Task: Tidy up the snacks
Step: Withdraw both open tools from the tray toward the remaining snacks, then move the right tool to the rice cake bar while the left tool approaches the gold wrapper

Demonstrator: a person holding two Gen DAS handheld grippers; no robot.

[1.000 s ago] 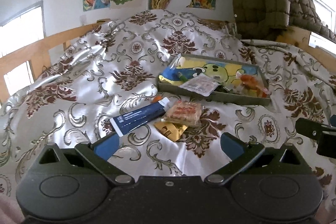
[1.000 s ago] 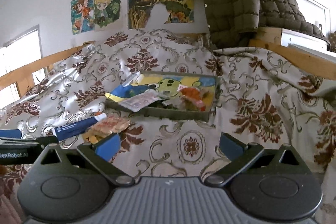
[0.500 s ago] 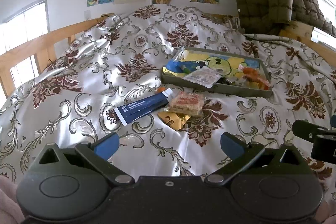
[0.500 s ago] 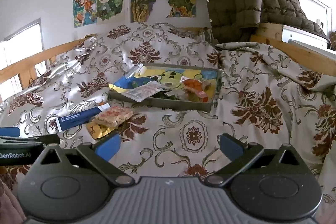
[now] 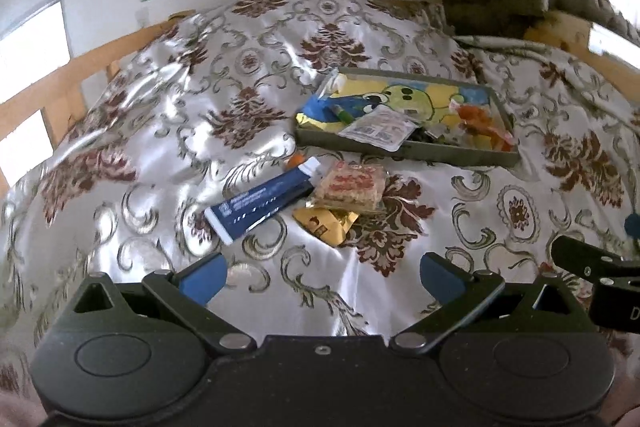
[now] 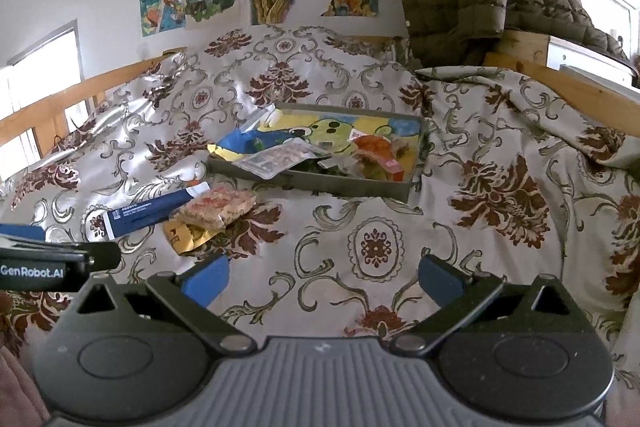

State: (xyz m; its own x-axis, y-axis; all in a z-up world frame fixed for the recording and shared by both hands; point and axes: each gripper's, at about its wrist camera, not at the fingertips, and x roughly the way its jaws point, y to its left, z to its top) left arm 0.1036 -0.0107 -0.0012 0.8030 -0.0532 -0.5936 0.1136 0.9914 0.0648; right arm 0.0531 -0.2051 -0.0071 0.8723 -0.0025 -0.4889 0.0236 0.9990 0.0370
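Currently we are holding both sets of fingers wide open, empty. Blue tube (image 5: 262, 203) lying ahead-left of left gripper (image 5: 322, 269), long axis diagonal; right gripper (image 6: 323, 277) sitting farther off.

Gold packet (image 5: 325, 223) half buried under clear cracker pack (image 5: 352, 185); tray (image 6: 344, 183) contents jumbled, print on blue tube (image 5: 260, 205) unreadable.

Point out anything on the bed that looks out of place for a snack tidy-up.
Three packets lie loose on the bedspread in front of the tray: a long dark blue packet, a clear-wrapped biscuit pack and a crumpled gold wrapper partly under it. In the tray, a clear sachet overhangs the near rim.
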